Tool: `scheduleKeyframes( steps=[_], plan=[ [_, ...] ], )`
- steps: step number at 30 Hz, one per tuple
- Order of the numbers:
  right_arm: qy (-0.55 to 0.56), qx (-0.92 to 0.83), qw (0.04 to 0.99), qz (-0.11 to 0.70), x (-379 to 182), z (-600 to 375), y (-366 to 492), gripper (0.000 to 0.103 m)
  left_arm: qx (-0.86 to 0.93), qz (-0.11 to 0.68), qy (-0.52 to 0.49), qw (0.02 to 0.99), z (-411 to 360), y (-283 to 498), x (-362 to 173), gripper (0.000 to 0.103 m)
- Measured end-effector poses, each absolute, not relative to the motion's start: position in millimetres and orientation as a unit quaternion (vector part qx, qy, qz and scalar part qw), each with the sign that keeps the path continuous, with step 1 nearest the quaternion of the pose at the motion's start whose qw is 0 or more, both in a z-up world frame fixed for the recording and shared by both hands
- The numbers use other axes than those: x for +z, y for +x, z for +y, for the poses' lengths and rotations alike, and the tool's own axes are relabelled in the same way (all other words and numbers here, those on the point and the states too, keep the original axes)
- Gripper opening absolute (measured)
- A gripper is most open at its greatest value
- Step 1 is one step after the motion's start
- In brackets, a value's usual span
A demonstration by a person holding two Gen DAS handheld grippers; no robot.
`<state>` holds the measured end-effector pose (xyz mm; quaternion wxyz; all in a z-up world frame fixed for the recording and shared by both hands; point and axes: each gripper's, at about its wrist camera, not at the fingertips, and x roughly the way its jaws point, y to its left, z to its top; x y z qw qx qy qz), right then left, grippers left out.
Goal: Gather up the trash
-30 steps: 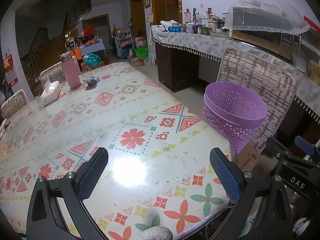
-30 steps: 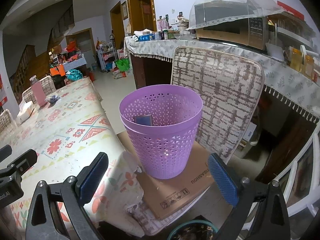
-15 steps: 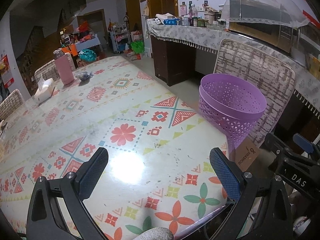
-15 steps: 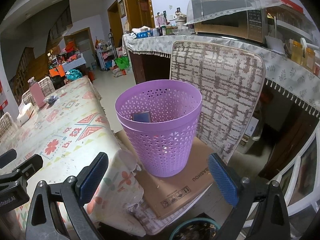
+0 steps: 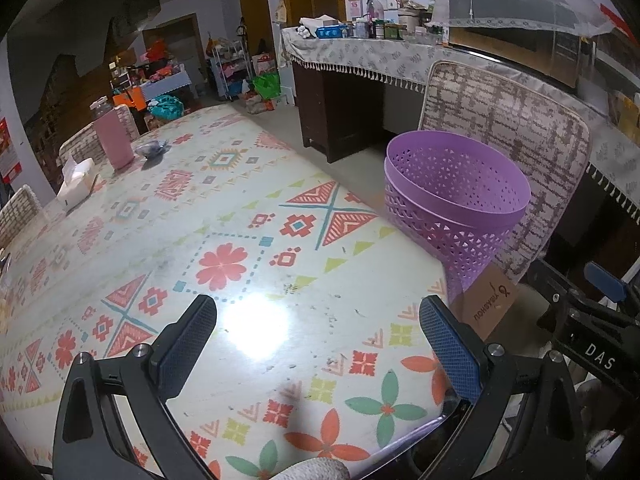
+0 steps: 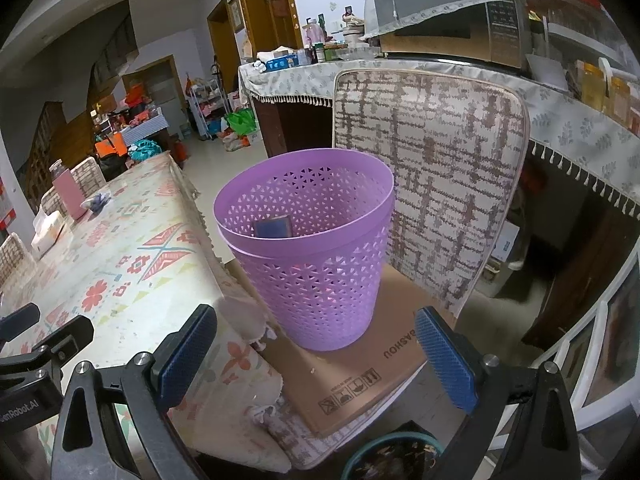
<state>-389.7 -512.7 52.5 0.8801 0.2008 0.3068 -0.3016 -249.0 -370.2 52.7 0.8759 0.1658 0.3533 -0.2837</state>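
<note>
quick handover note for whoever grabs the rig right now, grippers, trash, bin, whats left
Left hand-held gripper: open, empty, over the near end of the table.
Right hand-held gripper: open, empty, facing the purple bin.
The bin stands on a cardboard box on the chair beside the table; a small dark flat item lies inside.
Left: a crumpled wrapper at the far end by the pink bottle looks like trash. The tissue box probably stays.
</note>
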Motion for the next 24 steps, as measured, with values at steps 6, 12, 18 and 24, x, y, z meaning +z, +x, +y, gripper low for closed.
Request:
scheduleKeyframes(
  steps=[6,12,18,24],
  plan=[
    [0.211,-0.301,0.878,0.308,46.9,-520.3,-392.7,0.101,-0.286,0.358,0.172,0.872,-379.5,-249.5,48.1,0.101],
    [0.218,-0.301,0.875,0.31,41.8,-527.7,-394.3,0.101,-0.29,0.363,0.181,0.867,-391.0,-251.4,42.8,0.101],
    [0.227,-0.303,0.872,0.311,37.4,-535.6,-398.3,0.101,-0.298,0.369,0.189,0.86,-400.9,-254.6,38.5,0.101],
    [0.234,-0.306,0.867,0.316,34.2,-540.6,-400.5,0.101,-0.319,0.394,0.181,0.843,-403.6,-252.6,33.5,0.101]
  ],
)
